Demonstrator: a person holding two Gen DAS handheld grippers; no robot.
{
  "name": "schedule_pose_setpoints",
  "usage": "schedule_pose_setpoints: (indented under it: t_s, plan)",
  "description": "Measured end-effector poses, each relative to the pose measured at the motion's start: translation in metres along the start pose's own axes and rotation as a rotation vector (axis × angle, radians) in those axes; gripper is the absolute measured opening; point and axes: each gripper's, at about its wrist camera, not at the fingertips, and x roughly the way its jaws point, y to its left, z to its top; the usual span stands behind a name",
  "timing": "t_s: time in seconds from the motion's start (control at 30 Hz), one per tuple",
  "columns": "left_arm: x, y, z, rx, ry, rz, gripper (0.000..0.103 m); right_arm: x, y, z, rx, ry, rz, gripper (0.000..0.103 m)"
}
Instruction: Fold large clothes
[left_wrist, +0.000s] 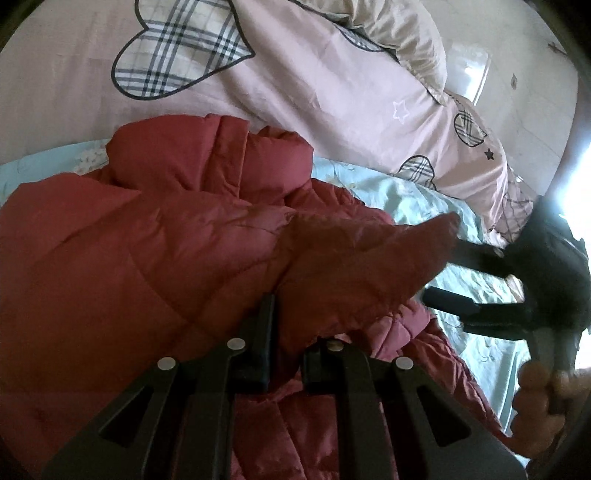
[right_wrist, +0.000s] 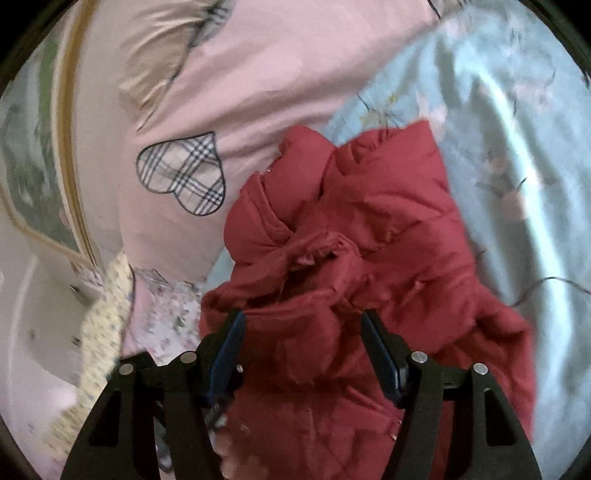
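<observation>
Where the left wrist view looks down, a red padded jacket is seen heaped on the bed's pale blue sheet, below a pink quilt with plaid hearts. The left gripper is closed, and a fold of the jacket is pinched between its fingers and lifted. To the right, the right gripper is seen beside the jacket's edge, a hand behind it.

From the right wrist view, the jacket is seen bunched directly ahead. The right gripper is held parted; red fabric lies between its fingers, though pressing by the pads cannot be told. The pink quilt lies at upper left, the blue sheet at right.
</observation>
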Motion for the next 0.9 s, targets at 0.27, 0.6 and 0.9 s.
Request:
schedule_pose_setpoints:
  t_s: [0.27, 0.6, 0.9]
  plan:
    - [0.005, -0.002, -0.006, 0.052, 0.008, 0.019, 0.009, 0.004, -0.020, 0.006, 0.105, 0.003, 0.108, 0.071]
    - [0.005, -0.008, -0.010, 0.103, 0.003, 0.039, 0.009, 0.019, -0.030, 0.013, 0.181, 0.040, 0.216, 0.071]
    - [0.006, -0.012, -0.013, 0.139, 0.004, 0.057, 0.009, 0.012, -0.048, 0.010, 0.249, 0.002, 0.257, 0.075]
